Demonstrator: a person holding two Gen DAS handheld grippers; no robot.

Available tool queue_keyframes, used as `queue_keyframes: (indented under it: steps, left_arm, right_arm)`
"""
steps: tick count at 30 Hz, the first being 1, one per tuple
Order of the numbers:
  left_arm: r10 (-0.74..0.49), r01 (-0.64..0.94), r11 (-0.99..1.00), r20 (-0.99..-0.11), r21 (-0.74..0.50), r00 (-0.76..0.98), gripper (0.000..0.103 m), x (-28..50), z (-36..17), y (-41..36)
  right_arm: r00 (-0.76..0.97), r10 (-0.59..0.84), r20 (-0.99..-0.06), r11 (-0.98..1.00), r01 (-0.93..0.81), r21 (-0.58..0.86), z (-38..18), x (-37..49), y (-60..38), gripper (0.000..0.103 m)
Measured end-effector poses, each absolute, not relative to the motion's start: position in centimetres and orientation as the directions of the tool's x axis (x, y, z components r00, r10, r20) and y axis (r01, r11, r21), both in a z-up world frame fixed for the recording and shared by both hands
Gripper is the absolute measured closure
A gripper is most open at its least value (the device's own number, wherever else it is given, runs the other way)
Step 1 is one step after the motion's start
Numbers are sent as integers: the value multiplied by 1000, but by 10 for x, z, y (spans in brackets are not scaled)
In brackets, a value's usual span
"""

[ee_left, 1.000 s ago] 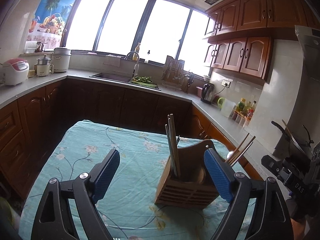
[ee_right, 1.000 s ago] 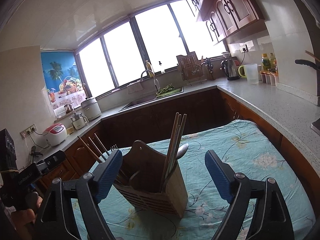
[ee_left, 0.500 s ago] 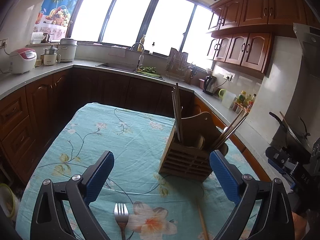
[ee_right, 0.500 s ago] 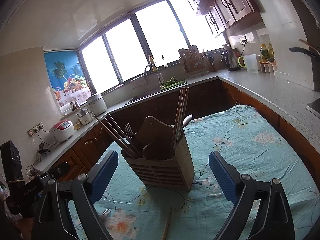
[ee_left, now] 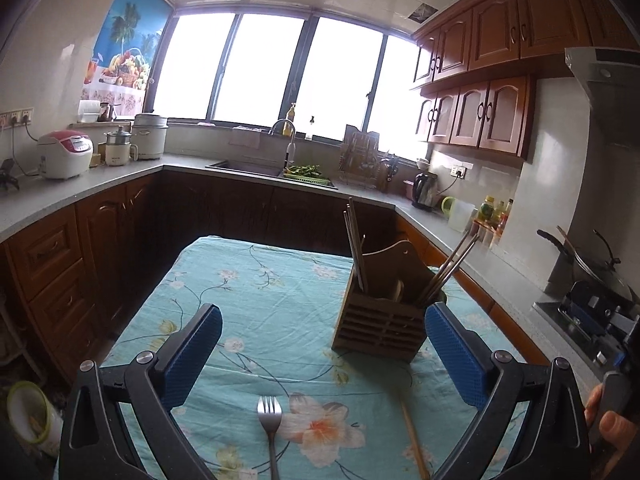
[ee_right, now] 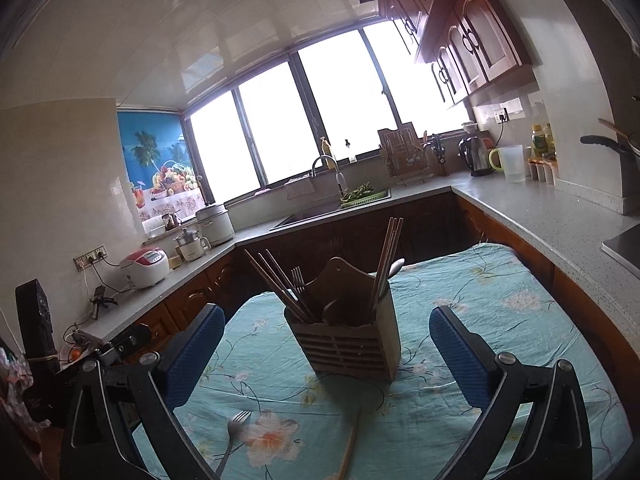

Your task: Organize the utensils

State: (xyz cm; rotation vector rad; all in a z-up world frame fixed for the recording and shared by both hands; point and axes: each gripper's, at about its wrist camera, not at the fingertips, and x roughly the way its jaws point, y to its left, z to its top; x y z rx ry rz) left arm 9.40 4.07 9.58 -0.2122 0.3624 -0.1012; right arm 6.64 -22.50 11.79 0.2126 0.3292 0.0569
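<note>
A slatted wooden utensil holder (ee_left: 380, 320) (ee_right: 346, 342) stands on the table, with chopsticks, a fork and a spoon sticking up out of it. On the floral cloth in front of it lie a metal fork (ee_left: 270, 424) (ee_right: 232, 436) and a wooden chopstick (ee_left: 412, 432) (ee_right: 350, 444). My left gripper (ee_left: 322, 348) hangs back from the holder, jaws still opening, nothing between them. My right gripper (ee_right: 324, 348) likewise stands off from the holder, jaws opening wide and empty.
The table wears a teal flowered cloth (ee_left: 256, 304). Grey counters with wooden cabinets (ee_left: 56, 264) ring it: a rice cooker (ee_left: 66, 154), a sink (ee_left: 244, 168), a kettle (ee_left: 424, 190), a wok (ee_left: 588, 256). A person's hand (ee_left: 608, 416) shows at the right edge.
Both grippers have pulled back from the holder and their jaws have spread wider. The fork and the chopstick on the cloth have come into view.
</note>
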Motion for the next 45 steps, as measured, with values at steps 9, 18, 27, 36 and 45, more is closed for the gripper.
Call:
queue_keyframes:
  steps: [9, 18, 27, 36, 45]
  left_arm:
    - [-115, 43, 981, -388, -188, 915, 1, 29, 41, 28]
    - [-76, 36, 993, -369, -114, 926, 1, -3, 25, 10]
    - [-37, 10, 997, -358, -76, 933, 1, -12, 18, 11]
    - [-8, -14, 998, -369, -56, 929, 1, -10, 11, 12]
    - [-1, -11, 1000, -357, -30, 934, 1, -11, 14, 12]
  right_arm:
    - [942, 45, -332, 993, -7, 114, 55, 8, -198, 0]
    - [933, 10, -361, 998, 12, 59, 27, -15, -189, 0]
    - [933, -11, -359, 995, 46, 91, 13, -25, -194, 0]
    - [938, -14, -346, 997, 39, 67, 12, -30, -188, 0]
    - [943, -6, -334, 998, 28, 61, 11, -34, -186, 0]
